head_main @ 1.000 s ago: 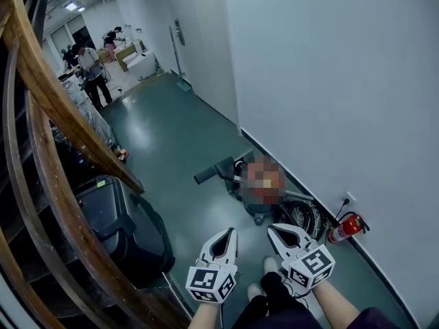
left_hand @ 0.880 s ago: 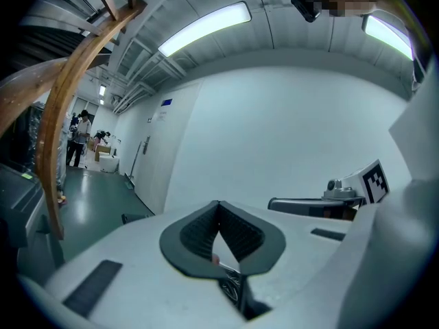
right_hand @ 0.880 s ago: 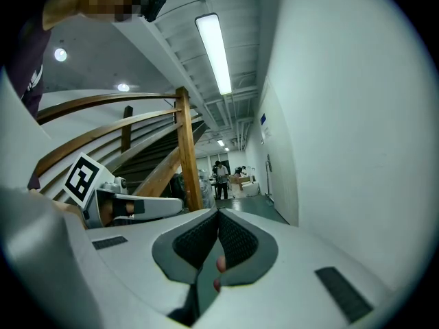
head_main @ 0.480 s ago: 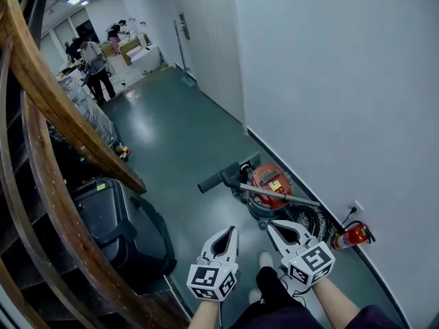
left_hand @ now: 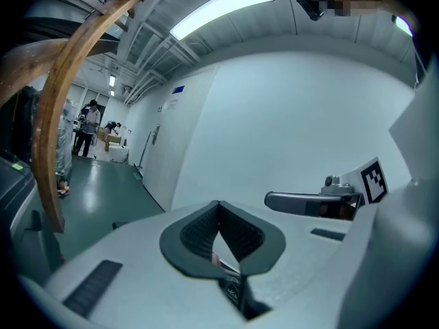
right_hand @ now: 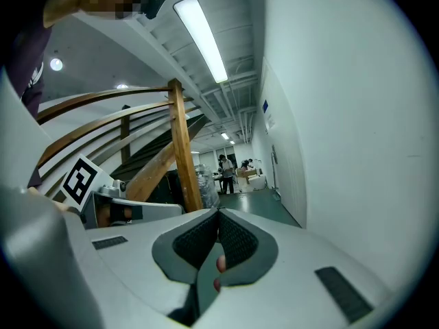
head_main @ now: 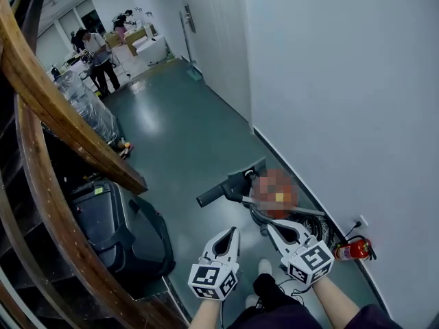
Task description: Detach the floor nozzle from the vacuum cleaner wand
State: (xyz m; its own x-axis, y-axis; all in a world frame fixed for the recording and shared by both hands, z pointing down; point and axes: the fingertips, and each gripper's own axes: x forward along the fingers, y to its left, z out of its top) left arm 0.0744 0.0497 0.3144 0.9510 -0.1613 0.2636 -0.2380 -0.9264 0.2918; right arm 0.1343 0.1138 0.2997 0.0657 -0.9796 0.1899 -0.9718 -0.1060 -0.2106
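The vacuum cleaner (head_main: 260,216) stands on the green floor against the right wall, its body partly under a mosaic patch. A black floor nozzle (head_main: 225,186) sticks out to its left, and a silver wand (head_main: 302,211) lies across its top. A black hose coil (head_main: 317,229) sits beside it. My left gripper (head_main: 230,236) and right gripper (head_main: 276,230) hang side by side just short of the vacuum, both shut and empty. The left jaws (left_hand: 219,204) and the right jaws (right_hand: 218,213) meet at their tips, touching nothing.
A red fire extinguisher (head_main: 352,250) lies by the wall under a socket (head_main: 359,221). A black bin (head_main: 113,228) stands at the left below a wooden stair rail (head_main: 62,122). Further down the corridor are people (head_main: 99,53) and a wrapped pallet (head_main: 86,108).
I have come closer to the vacuum: it sits lower in the head view and nearer both grippers. Both grippers moved forward together and stayed shut.
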